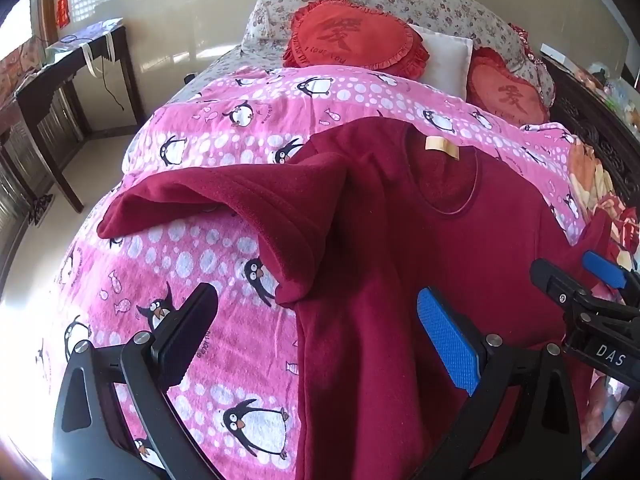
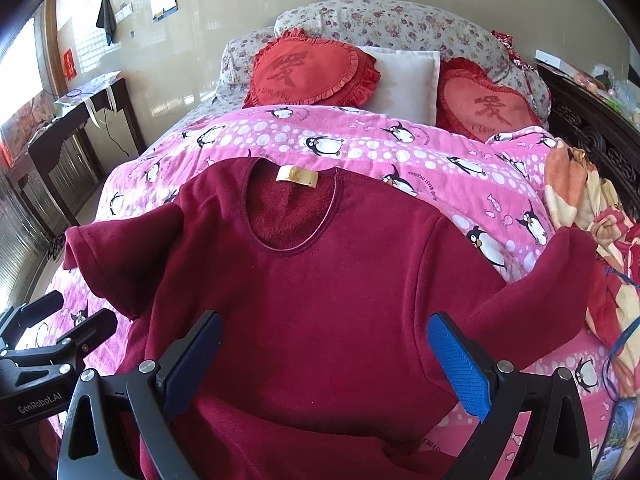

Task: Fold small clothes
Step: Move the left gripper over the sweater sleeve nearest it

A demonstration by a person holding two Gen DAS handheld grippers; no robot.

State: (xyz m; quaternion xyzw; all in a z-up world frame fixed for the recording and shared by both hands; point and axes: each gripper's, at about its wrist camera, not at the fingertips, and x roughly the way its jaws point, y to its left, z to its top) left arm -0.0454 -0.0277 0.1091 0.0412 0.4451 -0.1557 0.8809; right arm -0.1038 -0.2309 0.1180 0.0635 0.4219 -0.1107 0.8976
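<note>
A dark red fleece shirt (image 2: 320, 288) lies spread front-up on the pink penguin blanket (image 2: 400, 152), neck with a tan label (image 2: 297, 176) toward the pillows. It also shows in the left wrist view (image 1: 460, 264). Its left sleeve (image 1: 192, 200) lies out to the side, its right sleeve (image 2: 560, 280) drapes toward the bed's right. My left gripper (image 1: 316, 340) is open and empty above the shirt's left edge. My right gripper (image 2: 324, 360) is open and empty above the shirt's lower chest. Each gripper shows at the edge of the other's view.
Two red heart cushions (image 2: 312, 72) and a white pillow (image 2: 404, 80) lie at the head of the bed. A crumpled floral blanket (image 2: 592, 216) lies at the right. A dark wooden table (image 2: 80, 112) stands left by the wall.
</note>
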